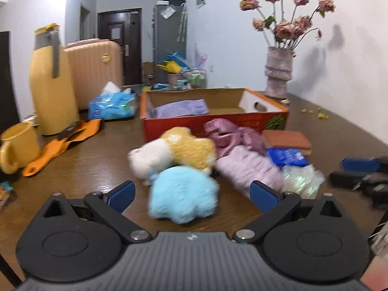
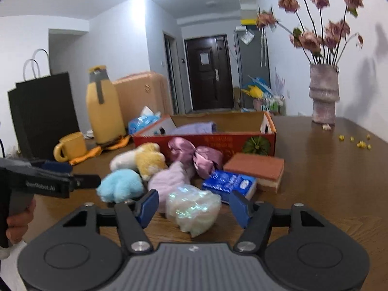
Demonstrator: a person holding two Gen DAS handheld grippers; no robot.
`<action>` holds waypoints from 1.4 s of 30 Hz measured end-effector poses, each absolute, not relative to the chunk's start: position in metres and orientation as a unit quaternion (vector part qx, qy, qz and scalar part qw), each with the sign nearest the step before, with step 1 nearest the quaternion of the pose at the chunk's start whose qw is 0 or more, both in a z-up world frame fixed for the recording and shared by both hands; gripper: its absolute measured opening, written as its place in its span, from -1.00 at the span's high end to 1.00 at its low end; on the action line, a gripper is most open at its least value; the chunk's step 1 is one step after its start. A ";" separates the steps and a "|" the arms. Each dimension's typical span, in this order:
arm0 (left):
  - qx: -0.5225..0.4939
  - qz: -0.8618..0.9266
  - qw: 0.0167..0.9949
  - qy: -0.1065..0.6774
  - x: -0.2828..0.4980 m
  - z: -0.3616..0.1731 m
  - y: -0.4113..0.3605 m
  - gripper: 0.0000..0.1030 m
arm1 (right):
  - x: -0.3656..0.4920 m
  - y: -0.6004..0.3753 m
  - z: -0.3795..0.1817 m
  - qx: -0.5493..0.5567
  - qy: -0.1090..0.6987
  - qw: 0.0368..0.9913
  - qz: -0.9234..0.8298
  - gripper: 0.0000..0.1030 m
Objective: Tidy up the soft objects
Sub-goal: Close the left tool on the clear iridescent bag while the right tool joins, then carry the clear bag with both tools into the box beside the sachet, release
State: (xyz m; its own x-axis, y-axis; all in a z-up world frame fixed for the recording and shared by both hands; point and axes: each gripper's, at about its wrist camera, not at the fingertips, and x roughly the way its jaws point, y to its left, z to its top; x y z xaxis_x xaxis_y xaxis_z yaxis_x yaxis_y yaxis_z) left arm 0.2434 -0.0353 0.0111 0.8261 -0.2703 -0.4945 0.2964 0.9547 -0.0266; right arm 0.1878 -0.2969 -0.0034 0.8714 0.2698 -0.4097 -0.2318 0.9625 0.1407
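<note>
Mostly brown wood-grain table [image 1: 97,160], white walls [image 1: 230,36], dark door [image 2: 208,72] beyond.

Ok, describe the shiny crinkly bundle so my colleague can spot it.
Find the red cardboard box on the wooden table. In the pile before it, the iridescent bundle lies nearest the right gripper, between its open fingers. Only it shimmers; its neighbours are matte plush.

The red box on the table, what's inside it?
Inside the red box lies a folded purple cloth at the left end. The rest shows bare cardboard floor. The front wall hides the bottom near it, so anything small there cannot be seen.
</note>
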 end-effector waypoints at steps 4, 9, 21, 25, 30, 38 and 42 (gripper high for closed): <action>0.007 -0.211 0.940 0.270 0.256 0.009 -0.060 -0.43 | 0.211 -0.311 -0.018 0.096 0.239 0.957 0.131 -0.06; -0.014 -0.291 0.905 0.310 0.277 0.000 -0.095 0.01 | 0.229 -0.336 -0.032 0.200 0.260 0.932 0.152 0.00; -0.048 -0.320 0.872 0.367 0.280 -0.016 -0.116 0.74 | 0.242 -0.344 -0.050 0.272 0.283 0.901 0.184 0.79; -0.043 -0.329 0.874 0.355 0.258 -0.008 -0.114 0.76 | 0.223 -0.342 -0.041 0.254 0.271 0.910 0.183 0.80; -0.042 -0.332 0.881 0.335 0.234 0.005 -0.108 0.76 | 0.199 -0.337 -0.027 0.241 0.252 0.919 0.184 0.81; -0.052 -0.335 0.889 0.307 0.221 0.022 -0.093 0.78 | 0.184 -0.327 -0.008 0.226 0.227 0.926 0.198 0.82; -0.063 -0.338 0.893 0.290 0.238 0.036 -0.085 0.78 | 0.199 -0.324 0.007 0.214 0.221 0.929 0.208 0.82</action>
